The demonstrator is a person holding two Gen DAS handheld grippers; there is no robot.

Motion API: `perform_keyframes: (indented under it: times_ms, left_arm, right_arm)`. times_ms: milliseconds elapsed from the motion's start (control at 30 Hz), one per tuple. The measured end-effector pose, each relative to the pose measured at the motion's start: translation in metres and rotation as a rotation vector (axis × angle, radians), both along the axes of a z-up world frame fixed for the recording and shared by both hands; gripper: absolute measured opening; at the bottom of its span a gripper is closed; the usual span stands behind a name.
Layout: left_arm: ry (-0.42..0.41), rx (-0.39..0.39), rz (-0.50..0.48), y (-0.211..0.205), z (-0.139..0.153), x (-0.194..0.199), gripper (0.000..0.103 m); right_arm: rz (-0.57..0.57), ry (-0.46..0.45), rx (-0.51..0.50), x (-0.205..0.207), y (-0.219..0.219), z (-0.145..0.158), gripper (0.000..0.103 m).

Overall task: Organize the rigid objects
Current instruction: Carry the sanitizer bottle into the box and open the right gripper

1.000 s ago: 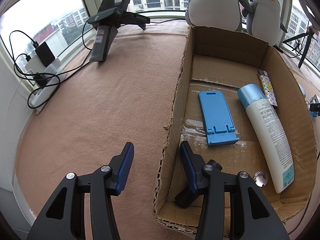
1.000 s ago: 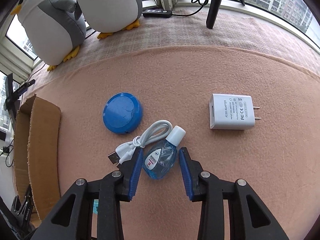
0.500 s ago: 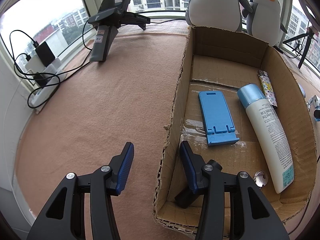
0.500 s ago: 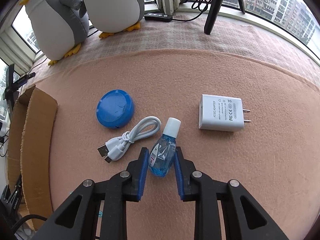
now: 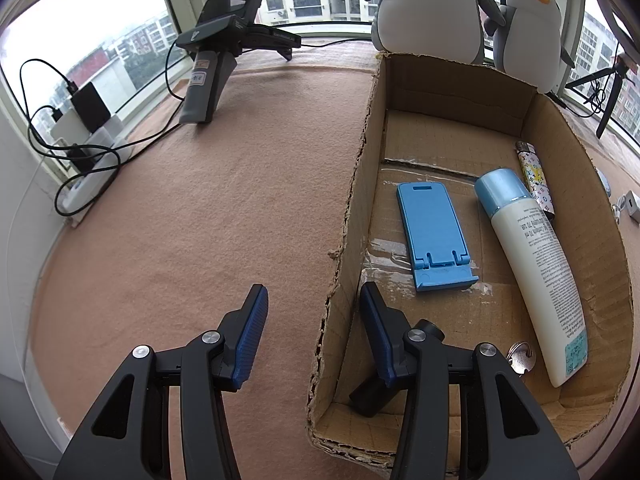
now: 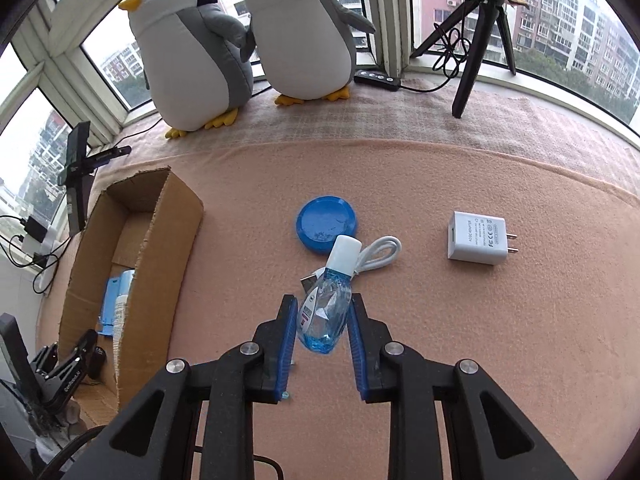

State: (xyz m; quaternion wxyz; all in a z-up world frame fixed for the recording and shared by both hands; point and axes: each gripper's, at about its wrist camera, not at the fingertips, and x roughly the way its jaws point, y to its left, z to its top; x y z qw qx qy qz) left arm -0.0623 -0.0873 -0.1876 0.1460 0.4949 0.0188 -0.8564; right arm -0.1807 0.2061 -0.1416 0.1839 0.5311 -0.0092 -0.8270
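My right gripper [image 6: 323, 304] is shut on a small clear bottle of blue liquid [image 6: 326, 318] with a white cap, held up off the pink cloth. Below and beyond it lie a round blue lid [image 6: 326, 224], a coiled white cable [image 6: 380, 254] and a white charger plug [image 6: 476, 244]. My left gripper [image 5: 314, 300] is open astride the near left wall of the cardboard box [image 5: 580, 208], its pads clear of the wall. Inside the box lie a blue phone stand [image 5: 434, 232], a white lotion bottle [image 5: 536, 272], a patterned lighter [image 5: 534, 176] and keys [image 5: 520, 356].
Two plush penguins [image 6: 192, 52] [image 6: 304, 32] stand at the window behind the box. A black tripod [image 6: 480, 32] and a remote [image 6: 376, 78] sit at the back right. A black device on a stand [image 5: 220, 52] and tangled cables [image 5: 80, 152] occupy the far left.
My right gripper closed on the small blue bottle and lifted it off the cloth, so more of the box and the penguins shows. The left gripper has not moved.
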Motion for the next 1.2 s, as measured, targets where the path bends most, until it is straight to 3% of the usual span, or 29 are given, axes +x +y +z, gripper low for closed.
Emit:
perform_keyframes:
  times_ms: [333,667,1200]
  left_arm:
    - [0.001,0.003,0.002,0.000,0.000,0.000,0.046]
    - [0.002,0.004,0.004,0.000,0.000,0.000,0.046]
    - [0.002,0.005,0.005,0.000,0.000,0.000,0.046]
  right_arm:
    - [0.184,0.071,-0.014,0.007,-0.085,0.024,0.023]
    - [0.310,0.084,0.029,0.008,-0.150,0.014,0.023]
    - [0.360,0.060,0.079,-0.001,-0.186,-0.010,0.023]
